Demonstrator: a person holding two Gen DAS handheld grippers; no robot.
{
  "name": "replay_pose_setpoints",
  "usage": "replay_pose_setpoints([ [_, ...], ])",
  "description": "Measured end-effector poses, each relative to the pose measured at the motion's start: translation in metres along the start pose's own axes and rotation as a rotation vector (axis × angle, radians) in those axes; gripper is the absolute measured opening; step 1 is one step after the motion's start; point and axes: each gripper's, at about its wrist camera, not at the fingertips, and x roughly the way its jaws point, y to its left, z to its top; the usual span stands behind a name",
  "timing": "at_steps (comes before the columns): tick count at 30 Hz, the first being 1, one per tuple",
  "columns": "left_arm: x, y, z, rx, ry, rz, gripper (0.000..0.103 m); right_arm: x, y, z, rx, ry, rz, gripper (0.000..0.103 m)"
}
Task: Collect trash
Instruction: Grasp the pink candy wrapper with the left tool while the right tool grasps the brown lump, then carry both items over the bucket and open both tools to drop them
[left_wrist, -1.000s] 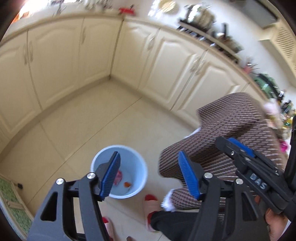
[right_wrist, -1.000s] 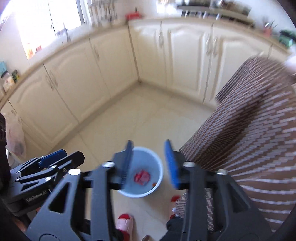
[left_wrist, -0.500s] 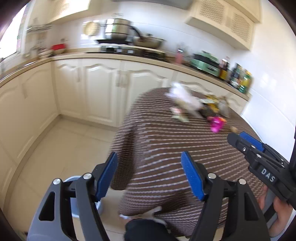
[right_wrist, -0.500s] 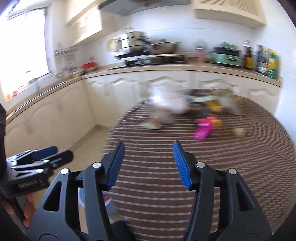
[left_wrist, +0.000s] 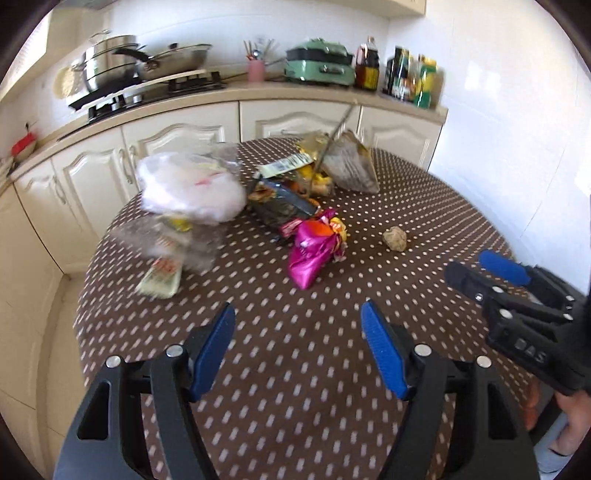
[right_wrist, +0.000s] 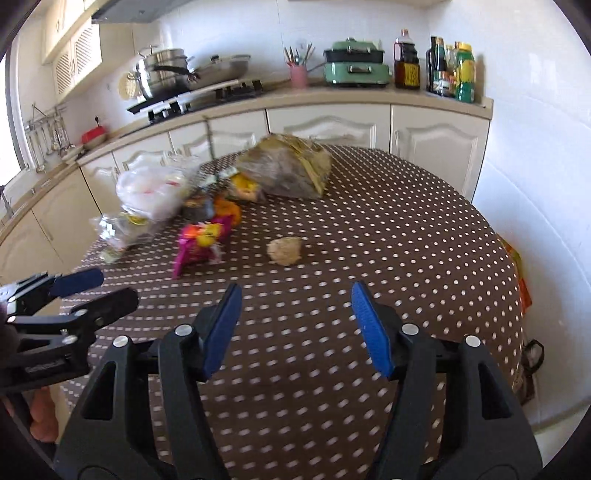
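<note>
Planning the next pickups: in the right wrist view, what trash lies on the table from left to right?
Clear plastic wrapper → white plastic bag → pink foil wrapper → crumpled beige wad → large brownish bag.

The white plastic bag (left_wrist: 192, 192) at the table's far left is smeared with blur, and so is the clear crinkled wrapper (left_wrist: 170, 236) beneath it, its printing unreadable. The dark snack packet (left_wrist: 280, 206) lies half under other wrappers. Labels on the bottles against the wall (right_wrist: 452, 72) are too small to read. An orange bag (right_wrist: 519, 273) hangs mostly hidden behind the brown dotted tablecloth's (right_wrist: 388, 229) edge. Only fingers (left_wrist: 569, 424) show at the frame's corner.
</note>
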Motion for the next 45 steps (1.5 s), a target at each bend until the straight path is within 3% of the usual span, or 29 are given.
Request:
replay_pose_setpoints([
  [4,0.026,-0.011,0.013,0.011,0.034,-0.009,0.065,0.022,-0.009,0.007,-0.029,0.064,0.014,0.062],
  [7,0.043,-0.016,0.021,0.019,0.062,-0.022,0.053,0.033,-0.011,0.009,-0.055,0.103,0.03,0.062],
  [10,0.055,-0.013,0.025,0.005,0.085,-0.025,0.028,0.04,-0.009,0.012,-0.074,0.123,0.035,0.062],
  [12,0.058,-0.009,0.027,-0.014,0.081,-0.035,0.003,0.044,-0.007,0.014,-0.077,0.139,0.04,0.062],
  [15,0.053,-0.001,0.026,-0.037,0.062,-0.06,0.002,0.055,-0.003,0.02,-0.091,0.185,0.069,0.062],
  [25,0.01,0.022,0.007,-0.078,-0.013,-0.071,0.001,0.092,0.021,0.044,-0.126,0.219,0.033,0.061],
  [27,0.002,0.027,0.005,-0.084,-0.024,-0.073,0.001,0.095,0.021,0.047,-0.119,0.221,0.025,0.054],
  [29,-0.007,0.031,0.001,-0.091,-0.037,-0.073,0.001,0.098,0.019,0.05,-0.113,0.217,-0.002,0.027],
  [33,-0.028,0.044,-0.007,-0.108,-0.067,-0.079,0.001,0.087,0.019,0.046,-0.106,0.199,0.0,0.027],
  [39,-0.065,0.074,-0.029,-0.153,-0.117,-0.078,0.001,0.037,0.058,0.031,-0.138,0.107,0.078,0.027],
  [45,-0.105,0.124,-0.069,-0.233,-0.158,-0.047,0.001,-0.004,0.147,0.015,-0.241,0.041,0.243,0.027],
])
